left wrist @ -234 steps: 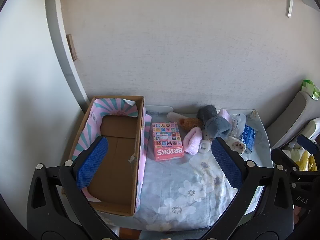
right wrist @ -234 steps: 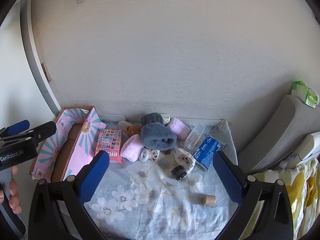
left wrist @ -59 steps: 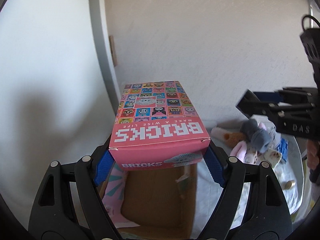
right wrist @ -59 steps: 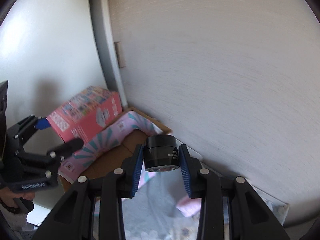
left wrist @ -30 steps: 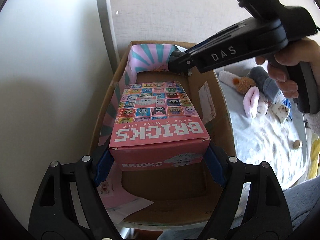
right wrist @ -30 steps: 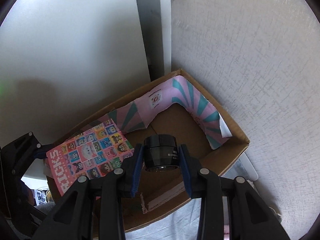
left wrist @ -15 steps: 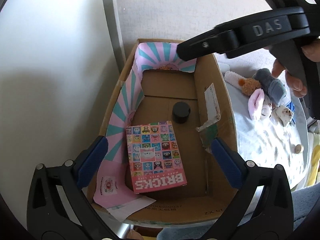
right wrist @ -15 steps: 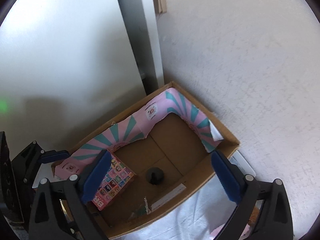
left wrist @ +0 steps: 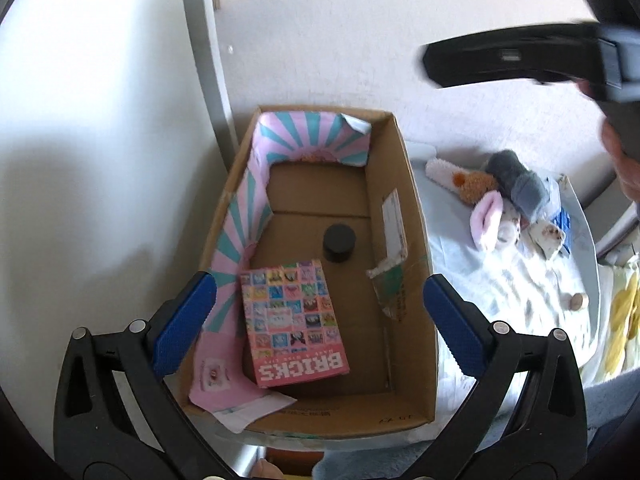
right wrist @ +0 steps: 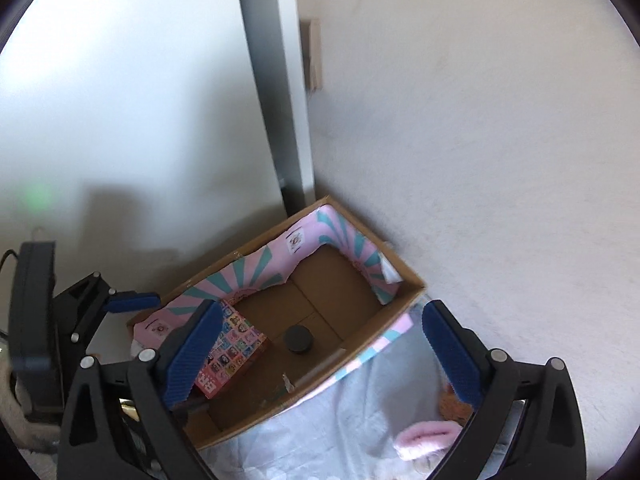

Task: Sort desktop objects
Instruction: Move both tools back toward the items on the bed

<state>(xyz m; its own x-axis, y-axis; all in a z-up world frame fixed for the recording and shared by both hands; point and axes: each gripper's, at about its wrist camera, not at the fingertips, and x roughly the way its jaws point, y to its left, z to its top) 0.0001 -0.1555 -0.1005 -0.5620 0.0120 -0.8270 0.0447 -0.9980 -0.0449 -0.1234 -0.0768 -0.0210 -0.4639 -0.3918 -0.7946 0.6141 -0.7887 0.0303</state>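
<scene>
Cardboard box (left wrist: 412,216): held BRICKS box (left wrist: 294,322) at 6 o'clock, black jar (left wrist: 339,243) centre. Left gripper (left wrist: 320,320) and right gripper (right wrist: 320,354) gaped empty. Drop-off stage done, seemingly; next: plush toys (left wrist: 504,200) at 3 o'clock.

Wall (right wrist: 500,120): pale, textured, directly behind the table.
Vertical trim (right wrist: 276,80): grey strip running up the wall corner.
Wall plate (right wrist: 312,54): small, beige, just beside the trim.
Tablecloth (left wrist: 516,280): light blue, white flower print, wrinkled.
Yellow floral fabric (left wrist: 624,312): beyond the table's right edge.
</scene>
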